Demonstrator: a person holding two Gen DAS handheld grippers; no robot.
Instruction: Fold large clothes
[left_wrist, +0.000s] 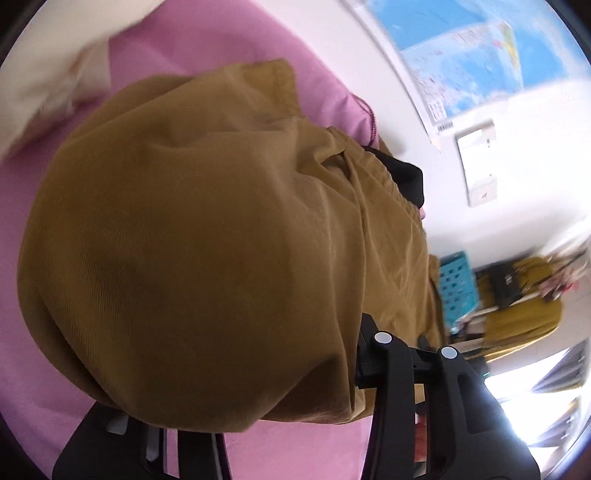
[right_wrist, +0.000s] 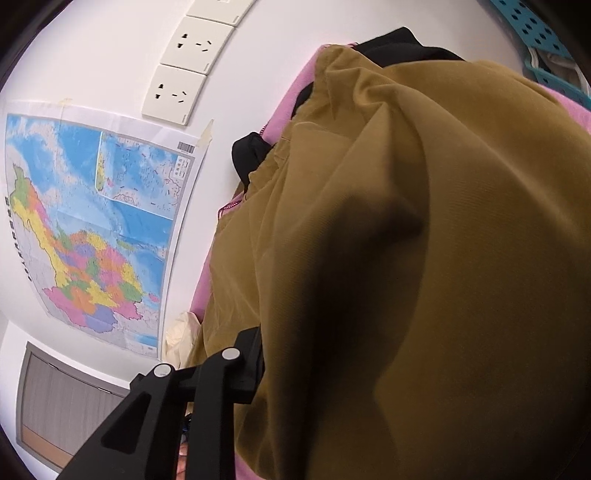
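Observation:
A large mustard-brown garment (left_wrist: 207, 236) hangs bunched over the pink bed sheet (left_wrist: 207, 44) and fills most of both views (right_wrist: 424, 258). My left gripper (left_wrist: 354, 369) is shut on its lower edge; one finger (left_wrist: 391, 373) shows, the other is hidden under the cloth. My right gripper (right_wrist: 258, 369) is shut on another edge of the garment, with one finger (right_wrist: 221, 387) showing beside the fabric. A black garment (left_wrist: 402, 177) lies under the brown one, also seen in the right wrist view (right_wrist: 251, 151).
A cream pillow (left_wrist: 48, 88) lies on the bed's far side. A white wall with a map (right_wrist: 92, 229) and sockets (right_wrist: 177, 92) runs along the bed. A teal basket (left_wrist: 456, 288) and a yellow cloth (left_wrist: 517, 317) stand beyond.

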